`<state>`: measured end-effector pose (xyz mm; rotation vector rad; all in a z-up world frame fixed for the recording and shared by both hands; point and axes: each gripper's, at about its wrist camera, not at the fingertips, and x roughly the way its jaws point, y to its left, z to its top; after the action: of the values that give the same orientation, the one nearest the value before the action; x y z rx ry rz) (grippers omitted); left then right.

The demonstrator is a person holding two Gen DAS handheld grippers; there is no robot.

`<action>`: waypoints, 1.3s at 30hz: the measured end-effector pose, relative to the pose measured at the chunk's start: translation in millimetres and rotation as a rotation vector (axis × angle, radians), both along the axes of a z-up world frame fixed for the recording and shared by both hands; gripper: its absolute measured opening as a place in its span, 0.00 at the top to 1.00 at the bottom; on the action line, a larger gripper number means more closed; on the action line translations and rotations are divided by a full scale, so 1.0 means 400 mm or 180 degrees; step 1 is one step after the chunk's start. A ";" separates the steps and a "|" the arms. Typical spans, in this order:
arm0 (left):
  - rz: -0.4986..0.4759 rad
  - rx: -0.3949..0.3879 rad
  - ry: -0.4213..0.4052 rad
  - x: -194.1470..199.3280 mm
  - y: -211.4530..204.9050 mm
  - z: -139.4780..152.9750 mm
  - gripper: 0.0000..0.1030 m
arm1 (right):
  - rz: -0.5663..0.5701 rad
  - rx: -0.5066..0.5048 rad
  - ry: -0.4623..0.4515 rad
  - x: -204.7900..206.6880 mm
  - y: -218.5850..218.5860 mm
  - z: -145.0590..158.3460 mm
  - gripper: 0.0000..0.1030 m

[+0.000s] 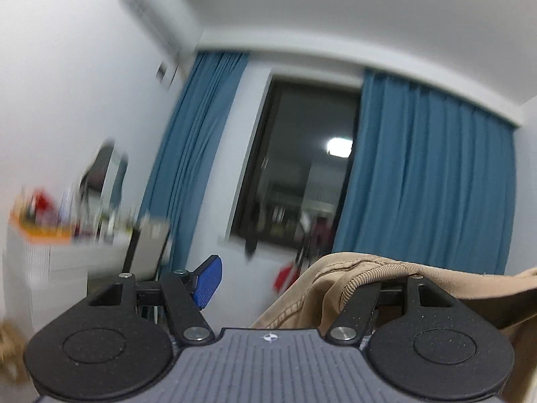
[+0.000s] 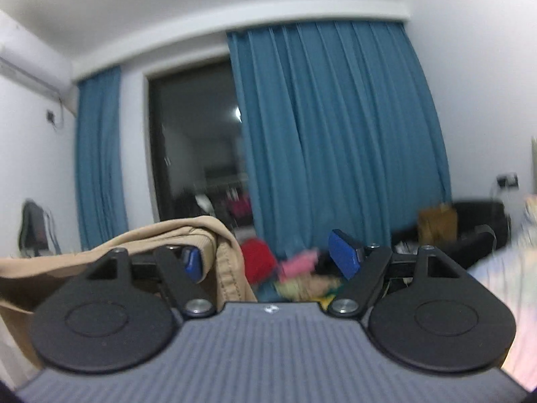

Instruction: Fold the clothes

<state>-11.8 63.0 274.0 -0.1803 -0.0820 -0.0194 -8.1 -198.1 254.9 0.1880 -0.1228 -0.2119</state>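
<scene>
A beige garment (image 1: pixel 339 288) with a ribbed hem is draped over the right finger of my left gripper (image 1: pixel 295 285) and hides that finger. The left finger's blue pad (image 1: pixel 208 282) is bare, and the jaws stand wide apart, open. In the right wrist view the same beige garment (image 2: pixel 167 238) hangs over the left finger of my right gripper (image 2: pixel 268 260), whose blue pad (image 2: pixel 192 263) peeks out beneath the cloth. The other blue pad (image 2: pixel 345 257) is free. This gripper is open too. Both cameras tilt upward toward the window wall.
Blue curtains (image 2: pixel 335 134) flank a dark window (image 2: pixel 198 141). A heap of red, pink and yellow clothes (image 2: pixel 295 275) lies below the right gripper. A cluttered white dresser (image 1: pixel 67 245) stands at the left, and a dark chair (image 2: pixel 476 228) and bedding (image 2: pixel 517 268) at the right.
</scene>
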 end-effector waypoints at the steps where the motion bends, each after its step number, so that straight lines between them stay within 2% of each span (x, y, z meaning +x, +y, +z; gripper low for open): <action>1: -0.0026 0.0057 -0.0062 -0.012 -0.006 0.056 0.32 | 0.0018 0.0005 -0.0066 -0.017 -0.006 0.052 0.26; 5: -0.0081 0.0196 -0.0327 -0.089 -0.021 0.233 0.32 | 0.0088 -0.0026 -0.0271 -0.108 -0.027 0.212 0.26; 9: -0.0120 0.0220 -0.0436 -0.152 -0.031 0.358 0.31 | 0.0166 -0.0101 -0.0334 -0.179 -0.036 0.331 0.26; 11: -0.0145 0.0248 -0.0428 -0.166 -0.036 0.400 0.30 | 0.0204 -0.0156 -0.0308 -0.197 -0.039 0.373 0.25; 13: -0.0169 0.0307 -0.0369 -0.162 -0.043 0.429 0.29 | 0.0179 -0.0217 -0.0254 -0.199 -0.041 0.394 0.20; 14: -0.0183 0.0334 -0.0324 -0.155 -0.046 0.436 0.29 | 0.0165 -0.0248 -0.0224 -0.192 -0.043 0.398 0.14; 17: -0.0218 0.0383 -0.0147 -0.092 -0.048 0.423 0.28 | 0.0176 -0.0310 -0.0092 -0.136 -0.051 0.382 0.13; 21: -0.0240 0.0371 0.0181 0.065 -0.040 0.349 0.28 | 0.0228 -0.0226 0.0235 0.011 -0.057 0.303 0.13; 26: -0.0211 0.0350 0.0521 0.369 -0.060 0.154 0.28 | 0.0135 -0.0104 0.0620 0.312 -0.067 0.131 0.14; 29: -0.0227 0.0320 0.0730 0.587 -0.086 -0.003 0.27 | -0.0006 0.0004 0.0831 0.543 -0.108 -0.012 0.14; 32: -0.0251 0.0392 0.1045 0.817 -0.105 -0.204 0.26 | -0.0058 0.0056 0.1135 0.774 -0.148 -0.183 0.15; 36: -0.0353 0.0617 0.1627 1.015 -0.121 -0.401 0.26 | -0.0015 0.0100 0.1734 1.043 -0.206 -0.435 0.15; 39: -0.0433 0.0794 0.2074 1.156 -0.133 -0.543 0.27 | 0.0078 0.0197 0.2288 1.206 -0.225 -0.573 0.15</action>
<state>450.5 9.8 56.8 0.0635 0.5808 -0.1050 474.4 -288.0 25.8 0.1655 0.6003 -0.2479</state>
